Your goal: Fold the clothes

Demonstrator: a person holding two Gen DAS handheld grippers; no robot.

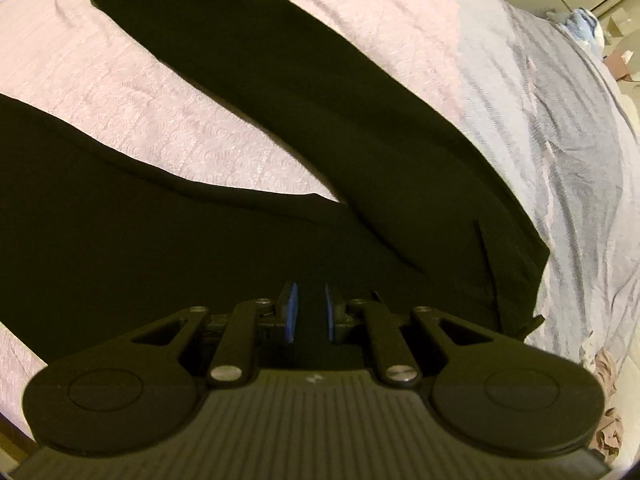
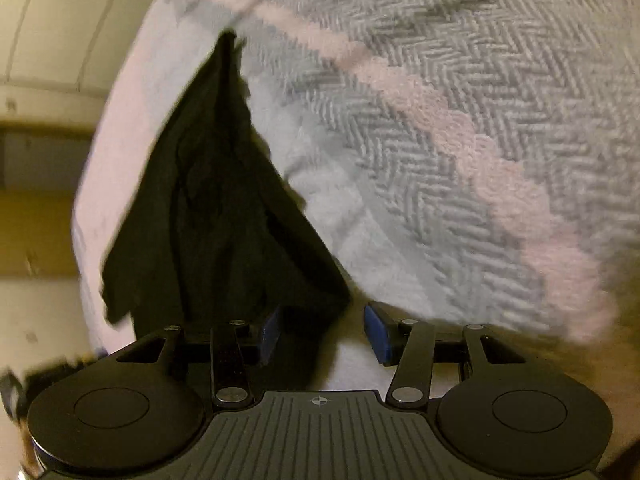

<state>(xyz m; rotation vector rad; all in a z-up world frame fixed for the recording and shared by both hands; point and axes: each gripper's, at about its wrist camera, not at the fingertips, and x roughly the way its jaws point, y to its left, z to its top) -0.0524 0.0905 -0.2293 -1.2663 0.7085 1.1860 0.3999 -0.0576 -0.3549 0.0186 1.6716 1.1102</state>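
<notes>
A pink bedspread (image 1: 168,128) with a grey herringbone blanket (image 2: 460,92) covers the bed, tiled floor beyond — one pair of black trousers (image 1: 280,100) lies spread, legs reaching far, the down-tilted left gripper (image 1: 310,312) pinching its near waist, the right gripper (image 2: 320,328) spread beside a black cloth corner (image 2: 208,208).

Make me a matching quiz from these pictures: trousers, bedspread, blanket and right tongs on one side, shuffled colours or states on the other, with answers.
1 trousers
2 bedspread
3 blanket
4 right tongs

A grey herringbone
B open
C black
D pink

Pairs: 1-C, 2-D, 3-A, 4-B
</notes>
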